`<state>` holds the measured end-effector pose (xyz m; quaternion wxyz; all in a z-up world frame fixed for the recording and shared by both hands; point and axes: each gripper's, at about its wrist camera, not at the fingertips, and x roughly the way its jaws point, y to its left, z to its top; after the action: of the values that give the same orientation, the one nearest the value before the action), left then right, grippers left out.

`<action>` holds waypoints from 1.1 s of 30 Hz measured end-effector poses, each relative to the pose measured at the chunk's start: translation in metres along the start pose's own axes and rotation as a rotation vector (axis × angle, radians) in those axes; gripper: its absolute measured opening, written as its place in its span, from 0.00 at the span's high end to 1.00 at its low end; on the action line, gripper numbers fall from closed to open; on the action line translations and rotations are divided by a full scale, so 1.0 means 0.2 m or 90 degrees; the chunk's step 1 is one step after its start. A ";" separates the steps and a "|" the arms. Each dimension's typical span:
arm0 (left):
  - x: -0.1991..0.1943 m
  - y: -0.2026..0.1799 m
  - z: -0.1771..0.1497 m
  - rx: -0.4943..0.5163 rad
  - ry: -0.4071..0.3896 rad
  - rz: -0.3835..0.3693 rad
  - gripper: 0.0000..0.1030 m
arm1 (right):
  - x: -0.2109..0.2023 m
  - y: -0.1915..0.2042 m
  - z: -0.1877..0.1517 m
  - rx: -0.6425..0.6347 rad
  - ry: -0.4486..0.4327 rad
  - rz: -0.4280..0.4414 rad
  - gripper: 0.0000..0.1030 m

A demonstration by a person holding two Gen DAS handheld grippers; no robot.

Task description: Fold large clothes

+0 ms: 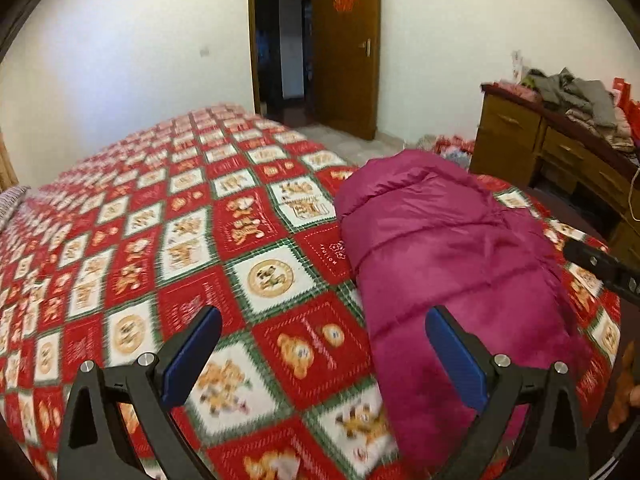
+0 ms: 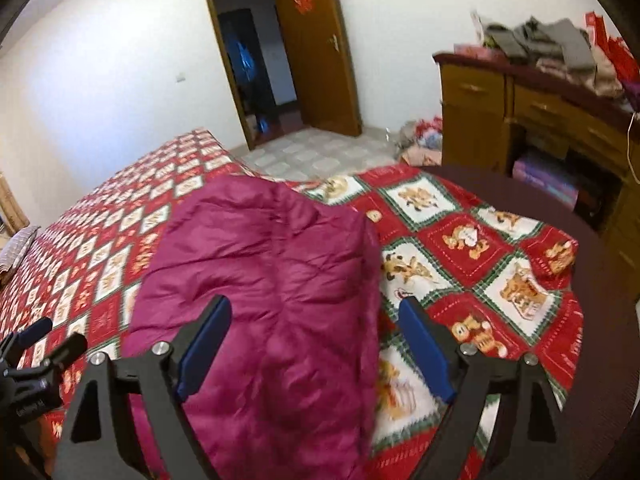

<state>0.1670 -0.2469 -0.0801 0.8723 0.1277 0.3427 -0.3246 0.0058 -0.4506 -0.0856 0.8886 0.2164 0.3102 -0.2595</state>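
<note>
Magenta puffer jacket (image 2: 264, 280) lies partly folded on the bed (image 1: 132, 240), near its foot corner. Left claw (image 1: 324, 356) and right claw (image 2: 316, 344) both spread wide, empty, above it. Approach step; next, grab an edge. Quilt print too blurred to read.

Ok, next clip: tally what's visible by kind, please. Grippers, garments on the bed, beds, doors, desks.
Grippers: 2, left gripper and right gripper, both open
Garments on the bed: 1, magenta puffer coat
Beds: 1, bed with red patterned cover
Doors: 1, wooden door, open
Desks: 1, wooden desk
Total: 6
</note>
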 end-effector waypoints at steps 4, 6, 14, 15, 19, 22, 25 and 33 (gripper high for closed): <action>0.22 0.00 0.15 -0.036 0.057 -0.042 0.01 | 0.09 -0.08 0.05 0.014 0.017 -0.017 0.22; 0.33 -0.02 0.26 -0.053 0.074 -0.072 0.01 | 0.13 -0.10 0.10 0.013 0.030 -0.007 0.37; 0.73 -0.16 0.58 -0.085 0.115 0.014 0.01 | 0.40 0.05 0.41 0.035 0.064 0.064 0.36; 0.76 -0.17 0.59 -0.089 0.119 0.032 0.01 | 0.48 0.08 0.44 0.027 0.080 0.072 0.36; 0.90 -0.18 0.51 -0.092 0.146 0.046 0.01 | 0.75 0.17 0.40 -0.041 0.115 0.048 0.41; 0.98 -0.14 0.49 -0.126 0.169 0.010 0.01 | 0.81 0.13 0.35 -0.037 0.110 0.063 0.40; 1.07 -0.13 0.45 -0.169 0.191 -0.021 0.01 | 0.86 0.09 0.32 -0.012 0.113 0.077 0.38; 1.09 -0.20 0.44 -0.125 0.189 0.015 0.01 | 0.91 0.10 0.33 -0.013 0.132 0.073 0.36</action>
<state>0.3079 -0.4205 -0.1647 0.8240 0.0925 0.4965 -0.2570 0.1698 -0.5305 -0.1544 0.8672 0.2504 0.3902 -0.1817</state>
